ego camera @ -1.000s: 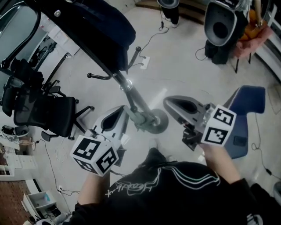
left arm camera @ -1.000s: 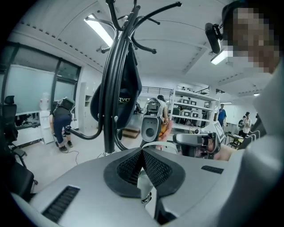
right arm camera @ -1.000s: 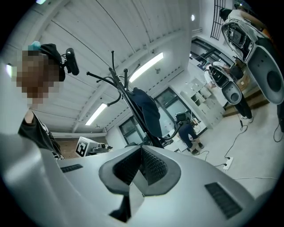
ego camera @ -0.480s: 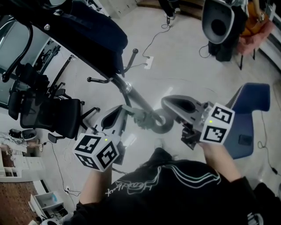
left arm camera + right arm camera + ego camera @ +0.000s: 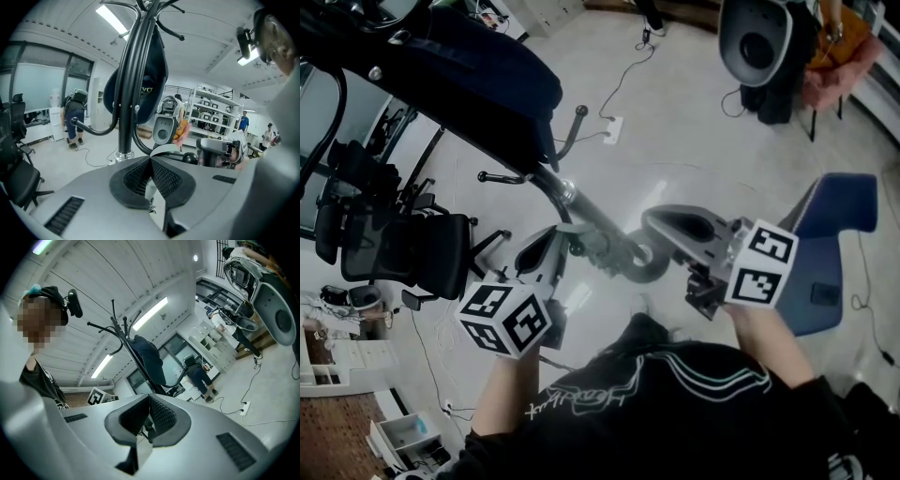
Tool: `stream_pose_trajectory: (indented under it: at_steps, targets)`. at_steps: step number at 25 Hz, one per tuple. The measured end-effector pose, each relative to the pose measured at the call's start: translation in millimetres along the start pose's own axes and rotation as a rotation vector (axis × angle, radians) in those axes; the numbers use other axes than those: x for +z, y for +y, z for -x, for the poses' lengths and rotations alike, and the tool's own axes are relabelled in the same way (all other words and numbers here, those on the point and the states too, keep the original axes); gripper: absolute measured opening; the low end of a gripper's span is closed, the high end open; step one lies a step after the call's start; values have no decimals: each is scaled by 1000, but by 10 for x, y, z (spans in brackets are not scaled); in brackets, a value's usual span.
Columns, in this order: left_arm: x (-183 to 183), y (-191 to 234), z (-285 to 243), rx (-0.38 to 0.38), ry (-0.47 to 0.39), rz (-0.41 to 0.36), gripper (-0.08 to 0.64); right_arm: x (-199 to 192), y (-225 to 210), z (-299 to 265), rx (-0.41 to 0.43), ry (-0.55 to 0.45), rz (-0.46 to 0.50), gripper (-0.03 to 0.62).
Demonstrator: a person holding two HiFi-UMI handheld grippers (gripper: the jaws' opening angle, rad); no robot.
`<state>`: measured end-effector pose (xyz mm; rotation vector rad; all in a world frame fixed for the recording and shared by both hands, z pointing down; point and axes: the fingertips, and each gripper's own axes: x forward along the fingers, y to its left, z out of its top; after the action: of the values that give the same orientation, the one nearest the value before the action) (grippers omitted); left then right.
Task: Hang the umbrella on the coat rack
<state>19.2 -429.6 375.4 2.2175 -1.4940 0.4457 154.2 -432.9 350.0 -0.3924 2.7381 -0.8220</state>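
Note:
A dark navy folded umbrella point(image 5: 478, 84) hangs on the black coat rack point(image 5: 581, 211), whose round base point(image 5: 642, 264) stands on the floor between my two grippers. In the left gripper view the umbrella point(image 5: 152, 79) hangs beside the rack's pole point(image 5: 127, 93), close ahead. My left gripper point(image 5: 555, 236) point(image 5: 151, 161) is shut with nothing between its pads. My right gripper point(image 5: 658, 218) point(image 5: 149, 399) is also shut and empty. It points slightly upward at the rack point(image 5: 123, 341) and umbrella point(image 5: 149, 357) from farther off. Neither gripper touches the umbrella.
A black office chair point(image 5: 412, 248) stands left of the rack and a blue chair point(image 5: 830, 244) at the right. A grey rounded pod point(image 5: 759, 42) is at the far right. A power strip point(image 5: 614, 127) with cable lies on the floor. A person point(image 5: 74, 117) stands at the back.
My left gripper has sunk a little and drawn back slightly from the rack. The right gripper has stayed where it was. Both stay shut.

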Motion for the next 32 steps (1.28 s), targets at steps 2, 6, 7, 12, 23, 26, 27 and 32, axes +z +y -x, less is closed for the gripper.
stream_pose_trajectory:
  at_steps: [2, 6, 7, 12, 23, 26, 27, 32]
  targets:
    - [-49, 18, -40, -8, 9, 14, -3, -9, -18, 7, -6, 0, -3, 14]
    - [-129, 52, -95, -11, 15, 31, -3, -28, -50, 19, -16, 0, -8, 14]
    - [-148, 70, -106, -10, 16, 34, -3, -33, -58, 17, -17, -1, -7, 14]
    - [-307, 152, -156, -21, 25, 54, -3, -85, -59, 9, -21, 5, -17, 14]
    - [-353, 104, -312, -130, -19, 103, -3, -190, -48, -119, -17, 37, -22, 14]
    - [-350, 99, -327, -161, -37, 110, -2, -213, -60, -127, -21, 47, -29, 13]
    - [-348, 101, -329, -165, -41, 115, -2, -215, -53, -131, -19, 50, -32, 14]
    - [-443, 60, -315, -178, -16, 113, 37, -229, 54, -139, 4, 75, -23, 14]
